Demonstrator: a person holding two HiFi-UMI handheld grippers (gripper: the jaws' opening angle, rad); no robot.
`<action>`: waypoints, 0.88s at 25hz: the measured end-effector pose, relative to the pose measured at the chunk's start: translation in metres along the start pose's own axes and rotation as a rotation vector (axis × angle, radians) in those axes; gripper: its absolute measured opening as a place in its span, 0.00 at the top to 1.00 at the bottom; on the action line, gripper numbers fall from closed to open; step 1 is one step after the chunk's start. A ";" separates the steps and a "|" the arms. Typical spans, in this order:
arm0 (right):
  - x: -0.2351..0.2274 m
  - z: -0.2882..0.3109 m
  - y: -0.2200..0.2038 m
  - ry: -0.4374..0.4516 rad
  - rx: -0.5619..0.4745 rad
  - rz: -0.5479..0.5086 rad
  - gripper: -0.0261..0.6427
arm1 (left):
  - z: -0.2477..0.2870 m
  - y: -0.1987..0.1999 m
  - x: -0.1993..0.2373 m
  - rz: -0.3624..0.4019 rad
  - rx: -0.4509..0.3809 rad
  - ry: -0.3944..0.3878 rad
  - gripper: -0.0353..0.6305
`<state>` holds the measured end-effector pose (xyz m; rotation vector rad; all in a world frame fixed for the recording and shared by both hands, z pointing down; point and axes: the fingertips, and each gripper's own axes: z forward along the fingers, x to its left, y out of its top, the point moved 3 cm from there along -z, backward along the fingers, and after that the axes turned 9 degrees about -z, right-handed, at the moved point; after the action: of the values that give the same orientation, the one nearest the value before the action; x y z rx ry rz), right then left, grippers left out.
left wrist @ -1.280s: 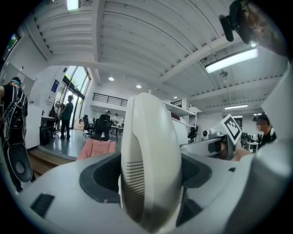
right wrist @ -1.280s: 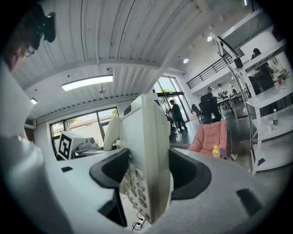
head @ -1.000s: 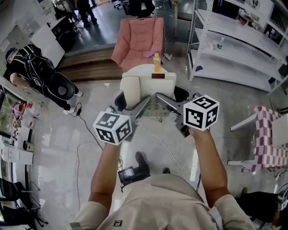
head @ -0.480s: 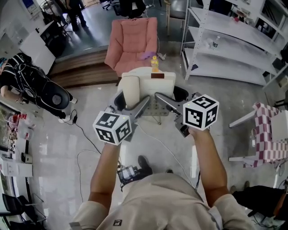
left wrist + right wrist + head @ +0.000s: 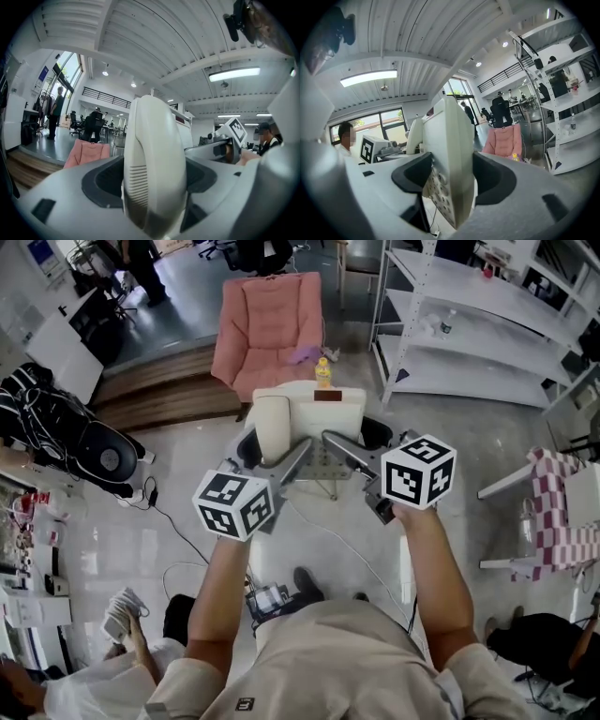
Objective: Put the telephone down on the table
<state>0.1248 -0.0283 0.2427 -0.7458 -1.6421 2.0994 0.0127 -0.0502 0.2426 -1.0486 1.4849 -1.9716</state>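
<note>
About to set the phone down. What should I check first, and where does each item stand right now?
1. Left gripper on the cream plastic handset: ok, jaws shut on it.
2. Right gripper on the cream telephone base with keypad: ok, jaws shut on its edge.
3. Table under the base: not ok, only glossy floor shows below it.
4. Where the table is: cannot tell from any view.
5. Obstacles ahead: cannot tell how near; a pink armchair and a small yellow bottle lie beyond the base.
6. Bystander clearance: cannot tell; a crouching person is at lower left.
</note>
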 end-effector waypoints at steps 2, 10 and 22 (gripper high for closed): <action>0.000 0.010 0.001 -0.009 0.002 -0.001 0.57 | 0.001 0.002 0.011 -0.002 0.002 -0.009 0.41; -0.001 0.041 0.011 -0.028 0.003 -0.011 0.57 | 0.005 0.015 0.042 -0.001 -0.005 -0.030 0.41; 0.017 0.107 0.028 -0.025 0.029 -0.040 0.57 | -0.013 0.037 0.105 -0.022 -0.043 -0.030 0.41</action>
<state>0.0473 -0.1076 0.2317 -0.6744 -1.6222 2.1082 -0.0644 -0.1314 0.2374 -1.1130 1.5120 -1.9384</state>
